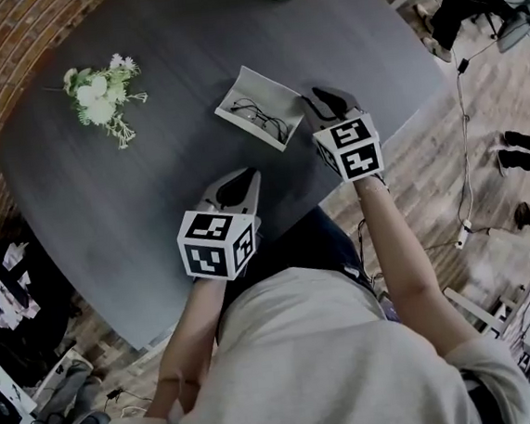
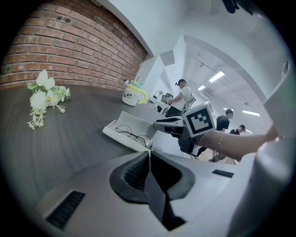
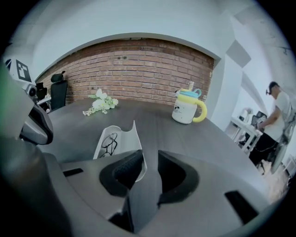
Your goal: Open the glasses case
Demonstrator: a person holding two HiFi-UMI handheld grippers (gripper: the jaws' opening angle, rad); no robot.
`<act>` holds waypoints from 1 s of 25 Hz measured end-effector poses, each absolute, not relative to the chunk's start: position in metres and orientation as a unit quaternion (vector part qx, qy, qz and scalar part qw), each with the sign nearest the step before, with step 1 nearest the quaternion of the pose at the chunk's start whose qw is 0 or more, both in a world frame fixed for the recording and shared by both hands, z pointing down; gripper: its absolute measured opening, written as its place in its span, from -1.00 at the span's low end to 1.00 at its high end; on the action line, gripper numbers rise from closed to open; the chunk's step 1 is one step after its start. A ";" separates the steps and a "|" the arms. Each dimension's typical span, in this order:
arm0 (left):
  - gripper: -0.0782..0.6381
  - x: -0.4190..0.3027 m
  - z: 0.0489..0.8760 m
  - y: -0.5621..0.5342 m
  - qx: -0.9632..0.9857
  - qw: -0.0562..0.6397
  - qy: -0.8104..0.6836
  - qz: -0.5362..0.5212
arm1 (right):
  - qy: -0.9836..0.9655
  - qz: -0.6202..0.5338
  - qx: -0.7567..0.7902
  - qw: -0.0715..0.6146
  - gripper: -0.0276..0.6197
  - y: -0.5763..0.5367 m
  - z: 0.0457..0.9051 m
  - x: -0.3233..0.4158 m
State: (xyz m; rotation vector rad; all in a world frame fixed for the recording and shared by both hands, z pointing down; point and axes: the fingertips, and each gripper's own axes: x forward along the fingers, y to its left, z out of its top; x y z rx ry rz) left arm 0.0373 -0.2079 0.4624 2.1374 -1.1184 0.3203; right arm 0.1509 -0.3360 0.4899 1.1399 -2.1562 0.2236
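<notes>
a: head view: the glasses case (image 1: 257, 105) lies open mid-desk (image 1: 169, 188), lid up, at nine o'clock of the right hand-held gripper (image 1: 322, 100).
b: its jaws stand slightly apart, the lid's edge at their gap, unclamped. the left hand-held gripper (image 1: 241, 183) is closed, empty. i'd withdraw straight, so nothing drags the lid shut.

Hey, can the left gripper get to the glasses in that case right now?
Probably yes. The case lies open with the glasses exposed, and only bare table separates it from the left gripper, whose jaws are shut. The right gripper sits by the lid, off that path.
</notes>
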 end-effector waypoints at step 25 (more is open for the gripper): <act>-0.70 0.037 0.442 -0.205 0.832 0.320 -0.440 0.110 | -0.884 0.238 0.381 0.129 -0.90 -0.209 0.424 0.107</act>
